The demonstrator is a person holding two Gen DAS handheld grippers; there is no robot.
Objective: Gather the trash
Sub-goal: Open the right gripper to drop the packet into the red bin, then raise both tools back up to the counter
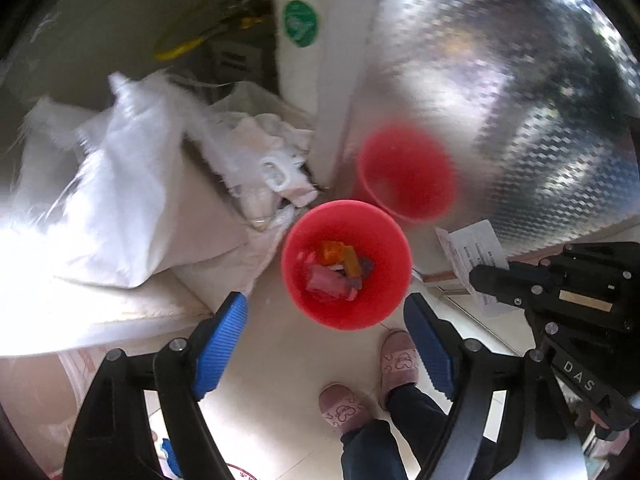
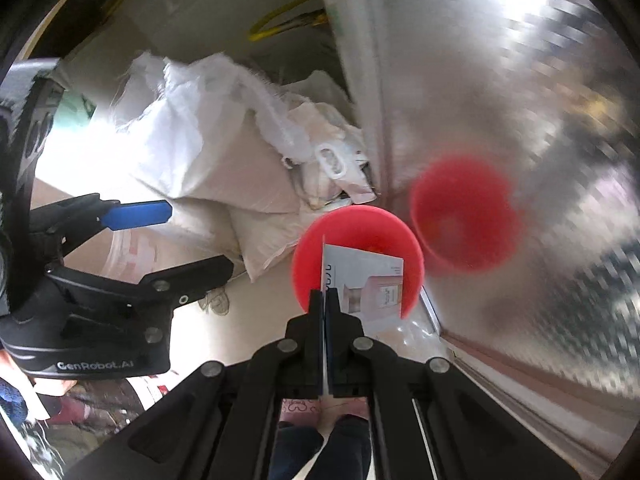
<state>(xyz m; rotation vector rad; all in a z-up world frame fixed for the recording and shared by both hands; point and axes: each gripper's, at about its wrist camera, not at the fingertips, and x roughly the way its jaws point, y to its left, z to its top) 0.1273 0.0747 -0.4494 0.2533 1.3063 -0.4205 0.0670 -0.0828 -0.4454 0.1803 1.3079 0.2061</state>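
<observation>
While jaws pinch card, over red bin

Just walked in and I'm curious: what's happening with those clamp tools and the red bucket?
A person is collecting trash with a handheld gripper in each hand. The right gripper is shut on a printed card above the red bucket, which already holds wrappers. The left gripper is open and empty over it.

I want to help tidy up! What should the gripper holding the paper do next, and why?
Probably open the right gripper and let go. It is shut on the paper, which hangs right over the red bin that already holds scraps. The left gripper is open and empty.
</observation>
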